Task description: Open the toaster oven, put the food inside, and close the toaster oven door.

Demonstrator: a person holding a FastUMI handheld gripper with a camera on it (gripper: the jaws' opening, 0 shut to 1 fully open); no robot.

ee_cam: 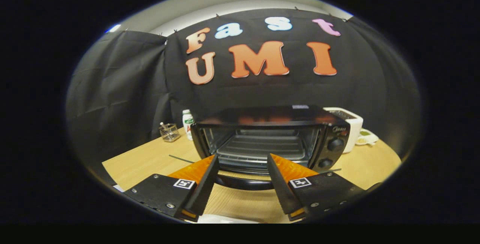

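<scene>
A black toaster oven (270,131) stands on the wooden table (150,159), just ahead of my fingers. Its door (243,174) hangs down flat toward me, and the dark curved handle (243,184) lies between the fingers. The wire rack (260,148) inside shows, with no food on it that I can make out. Two knobs (335,145) sit on the oven's right panel. My gripper (243,156) is open, holding nothing, its tips at the oven's mouth above the lowered door.
Left of the oven stand a white bottle (187,121) and a small glass cup (169,132). Behind its right side are a white appliance (351,123) and a small dish (366,137). Something white (221,219) lies under the gripper near the table's front edge.
</scene>
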